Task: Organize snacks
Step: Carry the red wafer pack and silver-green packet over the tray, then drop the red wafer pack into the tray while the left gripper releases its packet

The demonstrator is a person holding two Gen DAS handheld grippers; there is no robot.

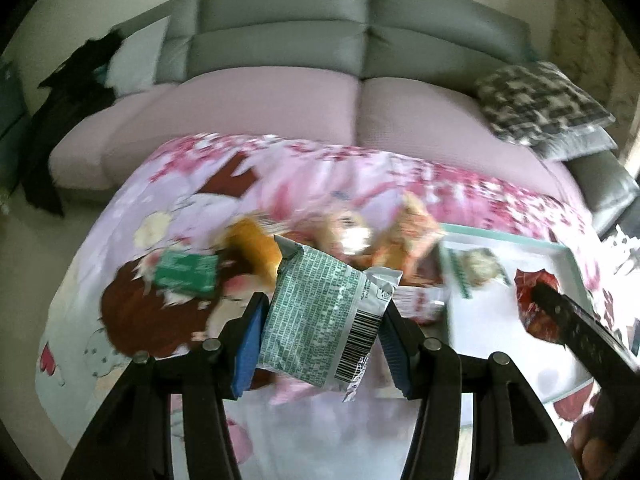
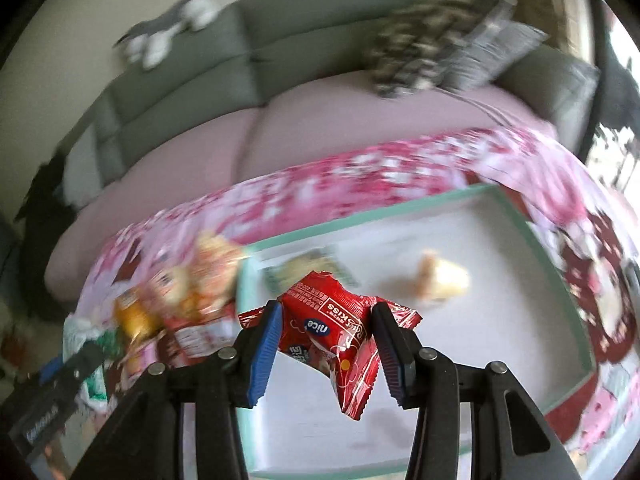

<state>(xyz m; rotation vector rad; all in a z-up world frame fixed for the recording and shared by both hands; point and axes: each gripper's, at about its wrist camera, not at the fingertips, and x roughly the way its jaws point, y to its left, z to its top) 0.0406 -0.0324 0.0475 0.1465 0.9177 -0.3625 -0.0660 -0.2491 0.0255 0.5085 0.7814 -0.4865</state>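
I had my left hand-held gripper [image 1: 320,328] clamped on a crinkly green-and-silver foil snack packet [image 1: 320,316] and my right hand-held gripper [image 2: 326,338] clamped on a glossy red foil snack packet [image 2: 332,332], both lifted over the counter's pink floral cloth [image 1: 304,160], seemingly bound for the shallow white tray with a mint-green rim [image 2: 516,216] on the right.

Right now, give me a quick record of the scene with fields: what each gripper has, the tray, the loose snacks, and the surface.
left gripper: shut on green-and-white snack packet, barcode side showing
right gripper: shut on red snack packet, above the tray
tray: white floor, mint-green rim; two snacks lie in it, blurred
loose snacks: orange and yellow packets piled left of the tray
surface: pink cartoon-print cloth
background: grey sofa
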